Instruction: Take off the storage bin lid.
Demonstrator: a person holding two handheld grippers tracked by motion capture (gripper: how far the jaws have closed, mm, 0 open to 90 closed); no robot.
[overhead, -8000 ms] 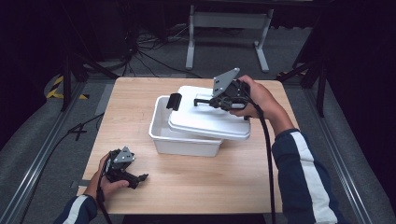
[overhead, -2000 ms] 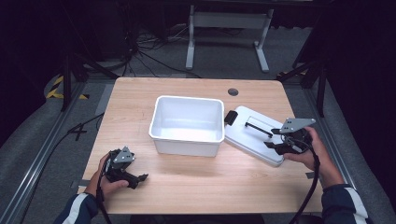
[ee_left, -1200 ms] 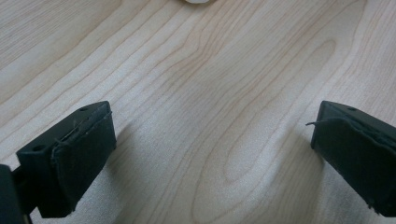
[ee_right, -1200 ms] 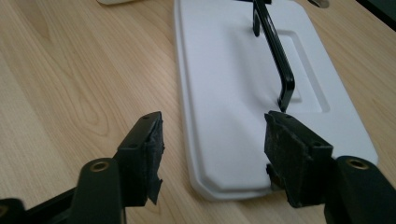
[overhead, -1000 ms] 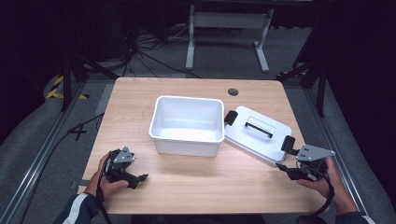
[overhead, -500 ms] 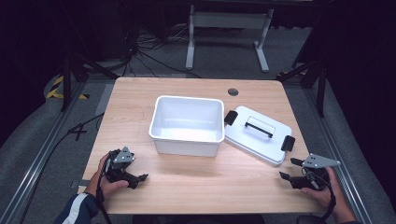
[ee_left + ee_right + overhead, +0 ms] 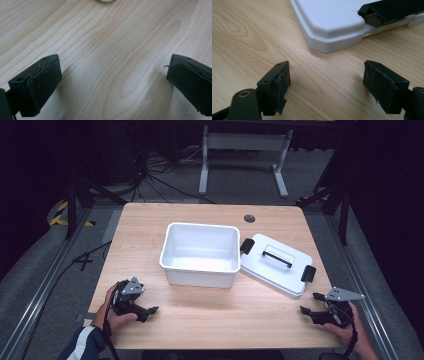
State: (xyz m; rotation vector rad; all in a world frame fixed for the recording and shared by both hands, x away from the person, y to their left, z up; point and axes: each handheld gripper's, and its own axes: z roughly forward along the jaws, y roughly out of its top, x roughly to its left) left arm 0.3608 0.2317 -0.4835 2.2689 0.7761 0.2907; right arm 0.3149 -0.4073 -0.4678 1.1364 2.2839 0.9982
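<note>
Scene: You sit at a pale wooden table [image 7: 210, 320], a claw in each hand, both resting near its front edge.
Lid: The white lid [image 7: 276, 263] lies flat on the table, handle up, just right of the tub and touching none of your tools. A black latch sits at each end, and its black handle [image 7: 277, 255] runs across the top.
Tub: The white tub [image 7: 201, 254] stands uncovered at the middle of the table, its inside bare.
Right claw: Your right claw [image 7: 309, 303] sits low by the table's front right corner, near the lid's near corner but apart from it. Its jaws have just been opening and now stand wide with nothing between them. In the right gripper view the lid's rounded corner [image 7: 332, 37] and one black latch [image 7: 392, 8] lie just beyond the pads.
Left claw: Your left claw [image 7: 150, 311] rests at the front left, well apart from the tub. Its jaws are spread wide over bare wood.
</note>
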